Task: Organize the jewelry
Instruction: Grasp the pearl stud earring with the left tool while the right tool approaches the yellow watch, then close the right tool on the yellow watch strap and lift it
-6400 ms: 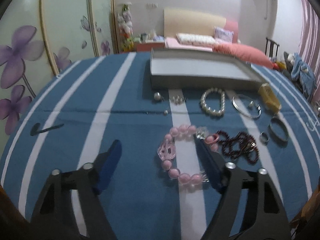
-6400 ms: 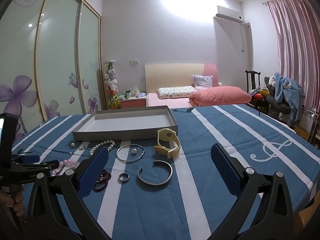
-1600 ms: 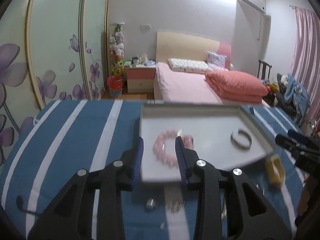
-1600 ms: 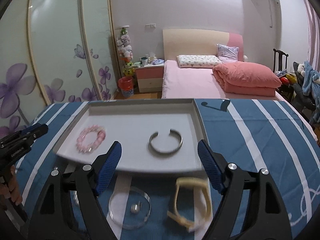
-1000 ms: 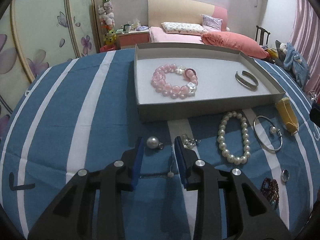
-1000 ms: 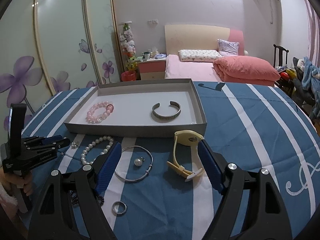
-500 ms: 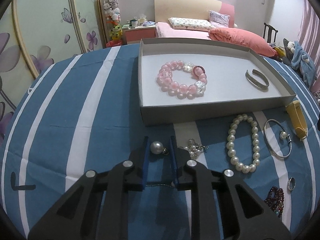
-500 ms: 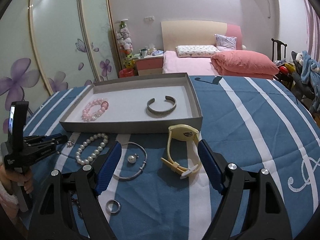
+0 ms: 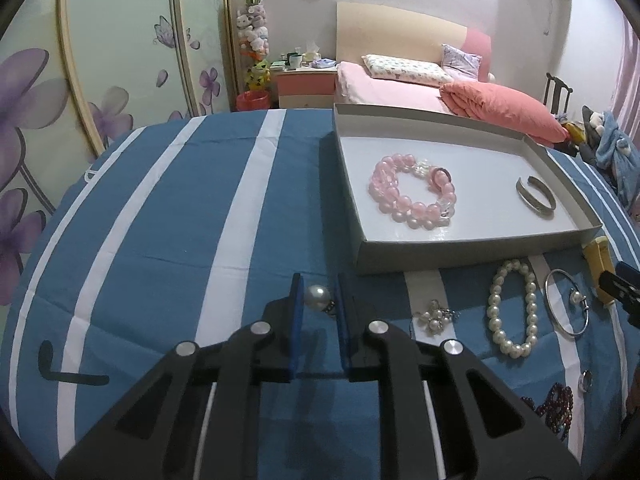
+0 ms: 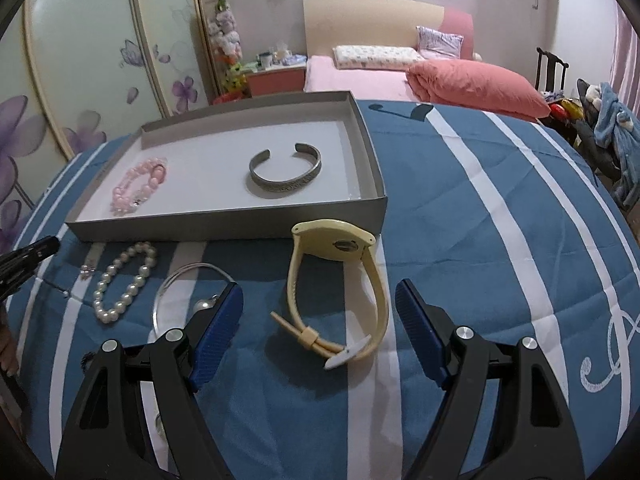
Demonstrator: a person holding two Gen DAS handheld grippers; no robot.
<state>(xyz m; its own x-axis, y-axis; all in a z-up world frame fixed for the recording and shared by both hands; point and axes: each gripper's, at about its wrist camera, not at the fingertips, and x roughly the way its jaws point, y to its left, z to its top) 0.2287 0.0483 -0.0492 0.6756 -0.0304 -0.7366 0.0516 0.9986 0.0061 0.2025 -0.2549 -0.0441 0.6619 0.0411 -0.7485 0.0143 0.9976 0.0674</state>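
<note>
A grey tray (image 9: 472,254) (image 10: 224,226) on the blue striped cloth holds a pink bead bracelet (image 9: 412,196) (image 10: 138,188) and a silver cuff (image 9: 535,199) (image 10: 285,174). My left gripper (image 9: 319,294) is nearly closed around a large pearl earring (image 9: 317,297) on the cloth, left of the tray's near corner. My right gripper (image 10: 319,304) is open, with a cream watch (image 10: 340,280) lying between its fingers.
In front of the tray lie a pearl bracelet (image 9: 512,308) (image 10: 126,280), a small pearl cluster (image 9: 434,316), a thin silver bangle with a pearl (image 9: 568,306) (image 10: 188,292), a ring (image 9: 586,380) and dark red beads (image 9: 556,406). A bed stands beyond the table.
My left gripper moved left and forward to the pearl earring and narrowed around it. My right gripper moved closer to the cream watch, which now lies between its fingers.
</note>
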